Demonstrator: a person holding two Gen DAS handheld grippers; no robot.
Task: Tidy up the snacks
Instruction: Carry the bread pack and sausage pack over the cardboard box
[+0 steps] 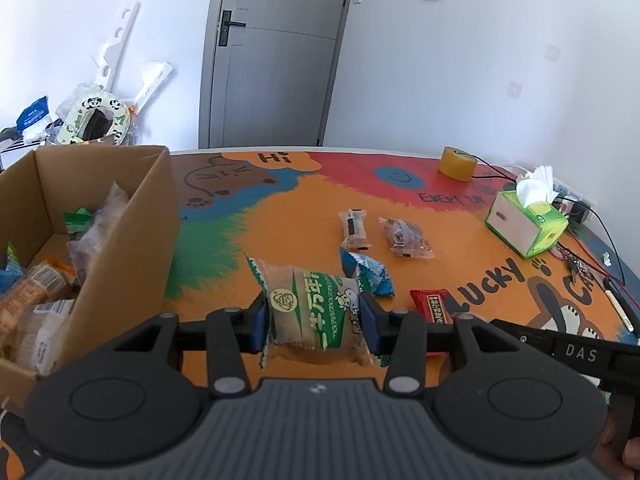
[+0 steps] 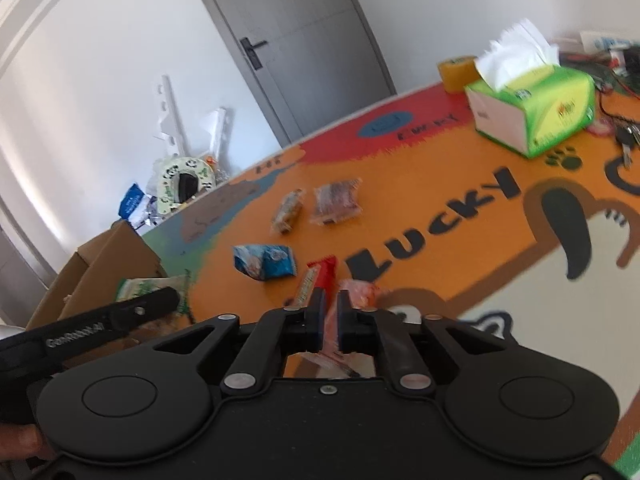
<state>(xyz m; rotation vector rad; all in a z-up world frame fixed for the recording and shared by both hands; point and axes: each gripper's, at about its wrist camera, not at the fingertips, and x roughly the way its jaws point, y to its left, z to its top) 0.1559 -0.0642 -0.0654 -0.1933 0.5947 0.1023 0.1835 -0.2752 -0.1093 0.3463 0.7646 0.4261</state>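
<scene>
My left gripper (image 1: 314, 316) is shut on a green-and-brown cake packet (image 1: 316, 314), held just above the table to the right of the cardboard box (image 1: 132, 240), which holds several snacks. My right gripper (image 2: 329, 312) is shut on a pinkish-orange snack packet (image 2: 358, 294). On the table lie a red bar (image 1: 430, 304) (image 2: 320, 280), a blue packet (image 1: 370, 274) (image 2: 266, 262), a small dark-filled packet (image 1: 354, 229) (image 2: 289, 210) and a clear packet of dark sweets (image 1: 405, 237) (image 2: 336, 201). The left gripper and its packet (image 2: 148, 288) show at the left of the right wrist view.
A green tissue box (image 1: 526, 224) (image 2: 536, 108) and a roll of tape (image 1: 456, 164) (image 2: 456, 70) stand at the far right of the colourful mat (image 1: 288, 216). Cables and keys (image 1: 576, 266) lie near the right edge. Clutter sits beyond the box.
</scene>
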